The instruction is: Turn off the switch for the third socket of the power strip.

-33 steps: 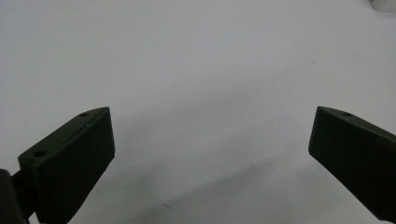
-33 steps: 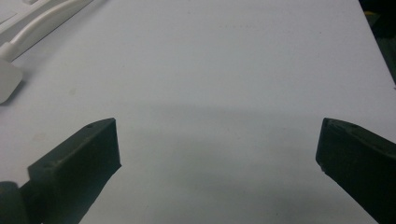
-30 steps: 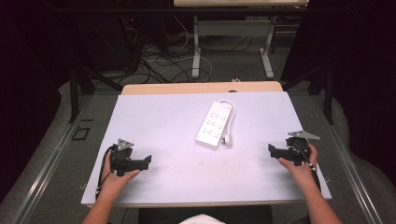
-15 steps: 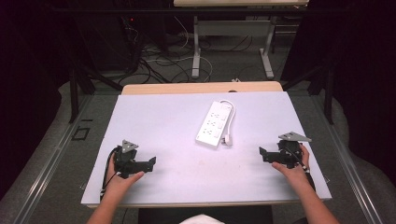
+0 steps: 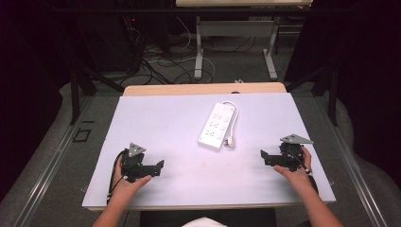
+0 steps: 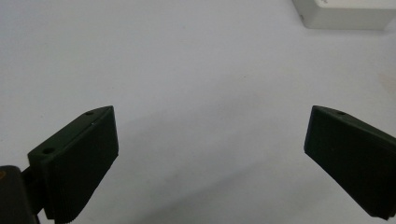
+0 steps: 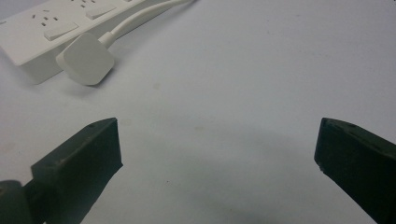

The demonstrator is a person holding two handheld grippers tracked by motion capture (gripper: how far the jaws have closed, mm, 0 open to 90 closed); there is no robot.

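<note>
A white power strip lies flat near the middle of the table, set at a slant, its cord looped round the far end and its white plug resting just beside its near right corner.

The left gripper sits near the table's front edge, well apart from the power strip and to its near left, held in the person's left hand. Its jaws are spread wide with nothing between them; in the left gripper view a corner of the power strip shows ahead at top right.

The right gripper is to the near right of the power strip, held in the right hand, jaws pointing toward the middle of the table. Its jaws likewise stand wide apart and empty. In the right gripper view the plug and power strip lie ahead at upper left, clear of the jaws.
</note>
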